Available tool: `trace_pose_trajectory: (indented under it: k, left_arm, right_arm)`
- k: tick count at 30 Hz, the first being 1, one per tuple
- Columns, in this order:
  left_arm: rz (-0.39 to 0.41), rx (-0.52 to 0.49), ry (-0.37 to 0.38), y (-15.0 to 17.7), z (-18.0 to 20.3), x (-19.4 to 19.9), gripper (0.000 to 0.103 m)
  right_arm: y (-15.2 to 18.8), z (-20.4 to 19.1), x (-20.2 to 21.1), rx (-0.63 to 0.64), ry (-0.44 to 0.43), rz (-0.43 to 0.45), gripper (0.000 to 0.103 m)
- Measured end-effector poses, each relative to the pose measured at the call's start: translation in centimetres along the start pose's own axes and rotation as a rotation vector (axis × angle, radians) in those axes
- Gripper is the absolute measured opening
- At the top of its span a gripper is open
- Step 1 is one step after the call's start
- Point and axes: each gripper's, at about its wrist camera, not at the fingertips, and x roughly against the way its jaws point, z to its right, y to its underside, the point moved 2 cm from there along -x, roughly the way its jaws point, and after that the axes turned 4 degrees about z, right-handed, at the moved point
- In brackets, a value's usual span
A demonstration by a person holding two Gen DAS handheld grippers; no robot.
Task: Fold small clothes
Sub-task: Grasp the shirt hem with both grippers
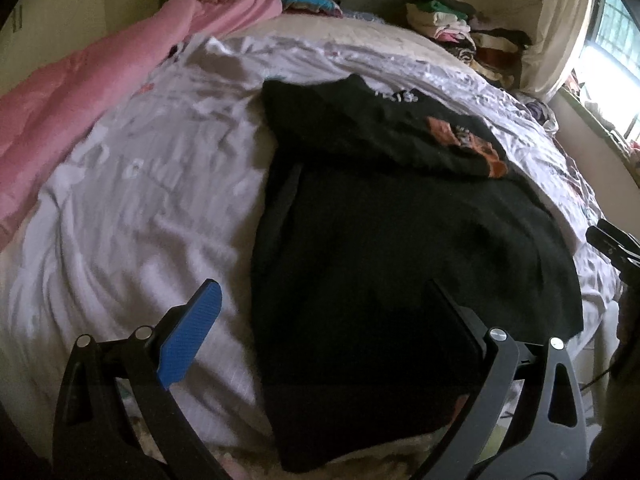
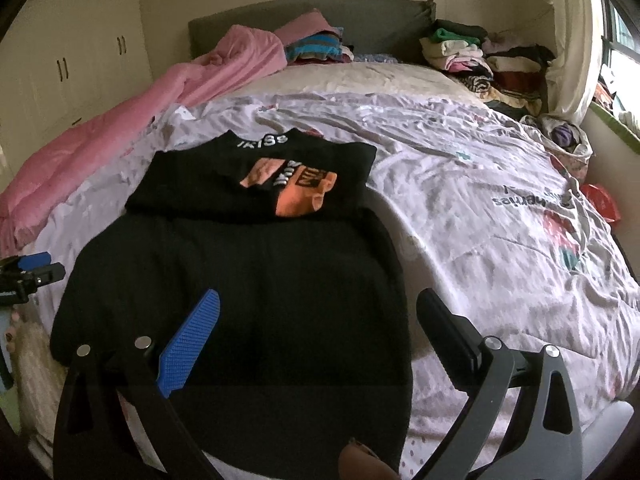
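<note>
A black top (image 1: 400,248) with an orange print (image 1: 472,140) lies flat on the bed, its upper part folded down over the body. It also shows in the right wrist view (image 2: 248,280), with the print (image 2: 296,188) and white collar lettering (image 2: 264,140). My left gripper (image 1: 324,304) is open and empty above the top's near left edge. My right gripper (image 2: 320,312) is open and empty above the top's near right edge. The right gripper's tip (image 1: 612,244) shows at the right in the left wrist view; the left gripper (image 2: 36,268) shows at the left in the right wrist view.
The bed has a pale printed sheet (image 2: 500,208). A pink duvet (image 2: 120,128) runs along the left side. Stacks of folded clothes (image 2: 480,60) sit at the far right by the headboard (image 2: 320,12), more (image 2: 316,46) at the far middle. A window (image 1: 612,40) is right.
</note>
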Motion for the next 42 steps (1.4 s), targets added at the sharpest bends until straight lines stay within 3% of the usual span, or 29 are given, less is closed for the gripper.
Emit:
trace_pose_trajectory:
  k: [4, 6, 11, 17, 24, 32, 33, 36, 42]
  left_arm:
    - [-0.021, 0.015, 0.008, 1.1, -0.9, 0.1, 0.093]
    - [-0.034, 0.016, 0.017, 1.8, -1.1, 0.2, 0.087]
    - [-0.068, 0.031, 0.033, 3.3, -1.8, 0.2, 0.06]
    - [-0.119, 0.085, 0.072, 5.2, -2.5, -0.2, 0.041]
    - [-0.149, 0.078, 0.096, 6.6, -1.7, -0.4, 0.036]
    - [-0.149, 0.076, 0.09, 6.8, -1.4, -0.4, 0.015]
    - [-0.149, 0.074, 0.089, 6.9, -1.5, -0.4, 0.015]
    - [-0.16, 0.083, 0.089, 7.1, -1.7, -0.7, 0.014]
    - [-0.166, 0.077, 0.079, 7.2, -1.7, -1.0, 0.015]
  right_arm:
    - [0.8, 0.0, 0.2, 0.004, -0.002, -0.014, 0.098]
    - [1.2, 0.0, 0.3, 0.008, -0.005, -0.022, 0.098]
    - [1.9, -0.1, 0.3, 0.018, -0.006, -0.038, 0.098]
    - [2.8, 0.3, 0.5, 0.019, -0.006, -0.056, 0.098]
    - [4.3, 1.1, 0.6, -0.005, -0.012, -0.089, 0.098]
    - [6.6, 2.5, 0.7, -0.04, -0.034, -0.158, 0.098]
    - [6.9, 2.6, 0.8, -0.042, -0.038, -0.164, 0.096]
    - [7.8, 3.0, 0.9, -0.043, -0.044, -0.195, 0.073]
    - [9.4, 3.7, 0.8, -0.053, -0.05, -0.249, 0.053]
